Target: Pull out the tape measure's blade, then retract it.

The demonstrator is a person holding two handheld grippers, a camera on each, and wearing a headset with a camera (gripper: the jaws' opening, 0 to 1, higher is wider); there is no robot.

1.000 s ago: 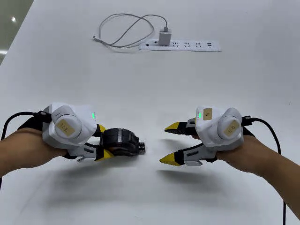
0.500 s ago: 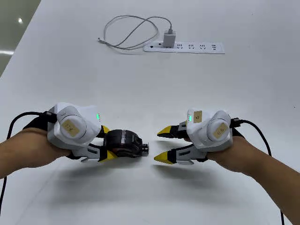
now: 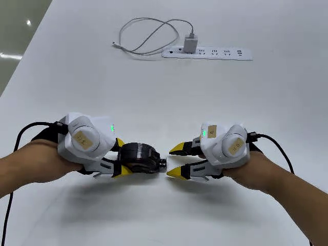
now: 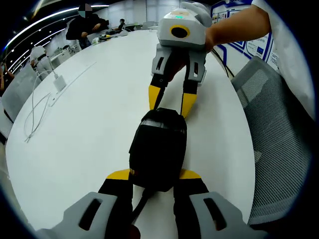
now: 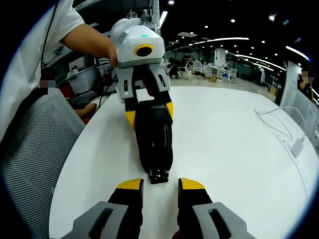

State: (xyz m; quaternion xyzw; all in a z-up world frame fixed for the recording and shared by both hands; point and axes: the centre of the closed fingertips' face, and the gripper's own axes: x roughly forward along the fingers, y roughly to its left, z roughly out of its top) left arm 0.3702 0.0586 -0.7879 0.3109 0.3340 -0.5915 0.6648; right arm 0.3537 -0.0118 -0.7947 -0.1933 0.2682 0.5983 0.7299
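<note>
A black tape measure (image 3: 138, 157) rests on the white table (image 3: 164, 92), and my left gripper (image 3: 120, 157) is shut on its body (image 4: 158, 148). Its blade hook (image 5: 158, 175) sticks out toward my right gripper (image 3: 174, 160), whose yellow-tipped jaws stand open on either side of the hook's line, a little short of it. In the right gripper view the hook lies just ahead of my right gripper (image 5: 160, 184). In the left gripper view the right gripper (image 4: 172, 99) faces me from beyond the case. No blade is drawn out.
A white power strip (image 3: 207, 53) with a plugged charger and looped cable (image 3: 146, 35) lies at the far side of the table. The table's left edge (image 3: 25, 61) drops to a dark floor. Mesh chairs (image 4: 279, 149) stand beside the table.
My right gripper has moved left toward the tape measure until its tips flank the hook. The left gripper has kept its hold; the head camera has shifted a little.
</note>
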